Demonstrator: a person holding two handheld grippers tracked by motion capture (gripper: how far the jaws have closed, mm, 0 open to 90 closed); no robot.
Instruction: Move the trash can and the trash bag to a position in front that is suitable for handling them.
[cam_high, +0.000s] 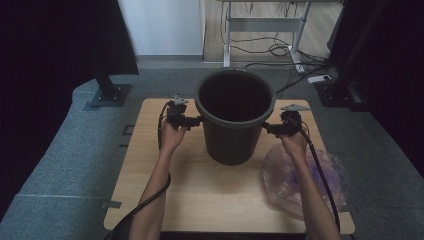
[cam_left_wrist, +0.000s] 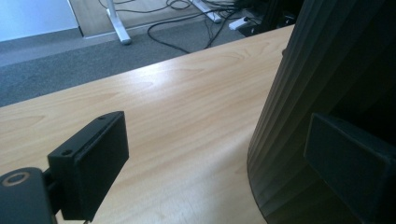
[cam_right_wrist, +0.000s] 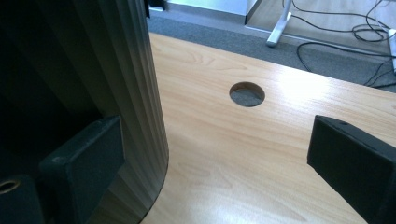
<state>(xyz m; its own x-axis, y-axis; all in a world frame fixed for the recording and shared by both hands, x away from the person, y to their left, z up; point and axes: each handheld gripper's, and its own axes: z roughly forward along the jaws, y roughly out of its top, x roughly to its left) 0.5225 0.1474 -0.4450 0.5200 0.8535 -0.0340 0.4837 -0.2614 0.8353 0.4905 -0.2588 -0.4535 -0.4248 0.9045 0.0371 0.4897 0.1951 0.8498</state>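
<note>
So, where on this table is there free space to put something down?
The widest bare wood on the table lies in front of the bucket, between the forearms, and along the left edge. The right front corner is crowded by the plastic bag. Behind the bucket there is little room.

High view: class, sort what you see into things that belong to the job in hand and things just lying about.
In the job:
- dark bucket
- left claw, open beside the bucket
- right claw, open at its other side

Lying about:
- clear plastic bag
- floor cables
- power strip
</note>
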